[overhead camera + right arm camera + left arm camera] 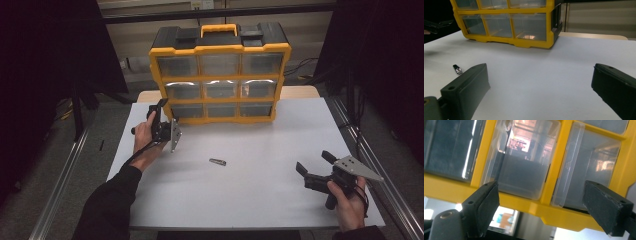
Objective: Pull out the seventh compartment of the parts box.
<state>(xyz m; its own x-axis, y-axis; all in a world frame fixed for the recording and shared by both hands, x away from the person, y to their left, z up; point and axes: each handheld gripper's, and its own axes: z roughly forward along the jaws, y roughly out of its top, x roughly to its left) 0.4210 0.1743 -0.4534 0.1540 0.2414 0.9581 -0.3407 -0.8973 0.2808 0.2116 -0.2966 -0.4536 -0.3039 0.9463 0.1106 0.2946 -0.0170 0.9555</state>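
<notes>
Yellow-framed organiser [220, 75] with black lid, yellow carry handle and nine clear plastic drawers in three rows, standing upright at far edge of white table [260, 200]. Left gripper [161, 111] raised close against organiser's lower left corner, held in person's left hand [145, 137], dark sleeve behind. Seen from left gripper view: black jaws wide apart, nothing between them, pads [486, 207] clear of yellow frame, pointing at bottom-row clear drawers [524, 165], next drawer on that view's right sitting slightly proud of frame. Small silver and dark metal piece [217, 161] lying flat on table near its middle, well apart from both grippers. Right gripper [315, 163] low over table at near right, held in right hand [350, 205], grey three-cornered plate on top, jaws spread wide and empty, aimed toward organiser. Same metal piece [457, 69] visible beside that gripper's left-side jaw in right gripper view, not touching.
</notes>
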